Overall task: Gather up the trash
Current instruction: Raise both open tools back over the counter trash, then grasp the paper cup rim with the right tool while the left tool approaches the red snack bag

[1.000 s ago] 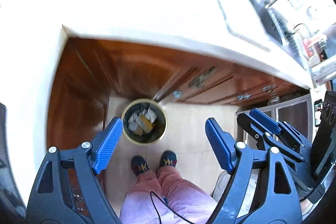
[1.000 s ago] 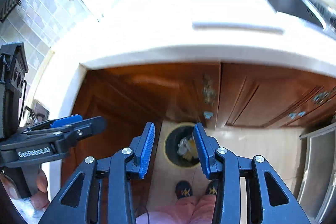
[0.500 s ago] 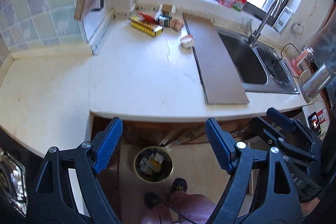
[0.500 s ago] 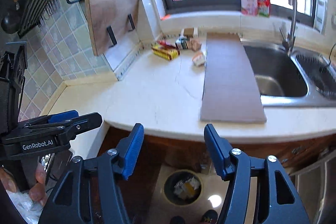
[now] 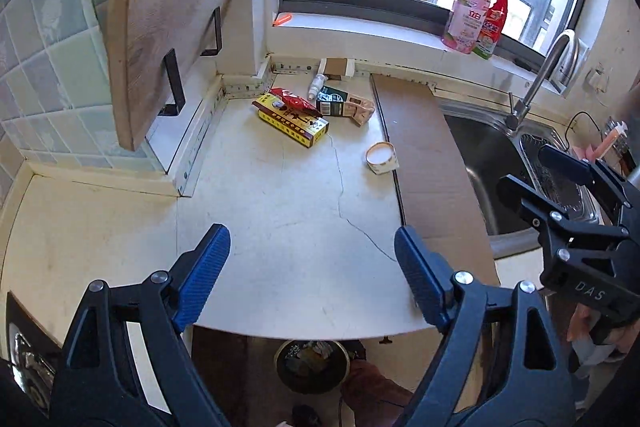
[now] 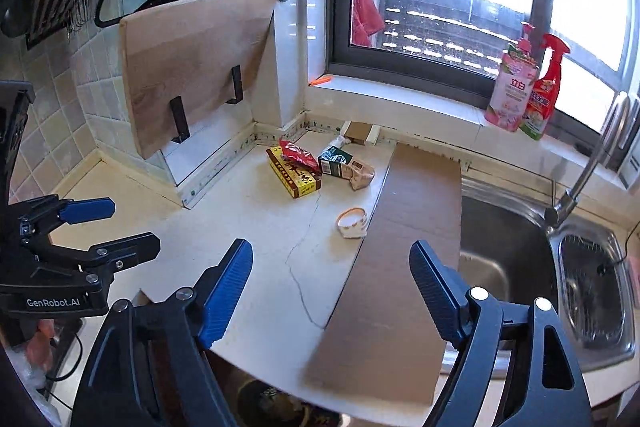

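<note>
I have both tools over the desk (image 5: 280, 211) edge with nothing between their pads: the left tool (image 5: 312, 259) is spread and opening, the right tool (image 6: 332, 275) likewise opening wide. The trash sits in the upper middle of the frame: a yellow box (image 5: 291, 122) under a red wrapper (image 5: 294, 101), a crumpled carton (image 5: 346, 106), and a paper cup (image 5: 381, 157) touching the cardboard sheet (image 5: 432, 167). The bin (image 5: 312, 365) shows at the bottom centre.

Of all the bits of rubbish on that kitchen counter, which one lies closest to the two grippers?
The small white paper cup, tipped on its side by the cardboard sheet. The yellow box, red wrapper and crumpled carton cluster farther back, towards the window.
</note>
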Motion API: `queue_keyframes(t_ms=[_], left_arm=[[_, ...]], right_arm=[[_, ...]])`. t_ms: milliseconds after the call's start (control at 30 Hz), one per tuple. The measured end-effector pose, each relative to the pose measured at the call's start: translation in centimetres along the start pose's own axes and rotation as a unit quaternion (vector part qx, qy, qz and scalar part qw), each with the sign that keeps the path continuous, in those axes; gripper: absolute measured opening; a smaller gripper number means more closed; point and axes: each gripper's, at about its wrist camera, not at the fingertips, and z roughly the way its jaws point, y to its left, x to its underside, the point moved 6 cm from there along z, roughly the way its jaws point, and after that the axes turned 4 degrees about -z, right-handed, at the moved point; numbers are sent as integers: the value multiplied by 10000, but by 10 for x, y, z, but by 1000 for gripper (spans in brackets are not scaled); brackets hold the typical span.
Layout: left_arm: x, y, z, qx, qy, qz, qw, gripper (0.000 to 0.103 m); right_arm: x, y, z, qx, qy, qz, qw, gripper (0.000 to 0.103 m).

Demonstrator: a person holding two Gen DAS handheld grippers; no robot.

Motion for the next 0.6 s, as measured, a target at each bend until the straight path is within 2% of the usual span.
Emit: queue_keyframes(t_ms=[167,300,467,600], left_arm=[[-42,-4,65,-89,199,-161,9996,82],[-63,-5,122,-140,351,-256,9990,82],[-70,3,189,-308,665,-453,9963,82],[-64,12,229,-406,902,-617,9932,82]], right_arm=[[-31,-35,88,-270,363,-313,9985,82],[-32,-54,163,-478,755,-532,9946,82],[-8,-61,242,-681,1175,-794,9876,82],[13,-55,281,-757,1335,-1022,9829,82]])
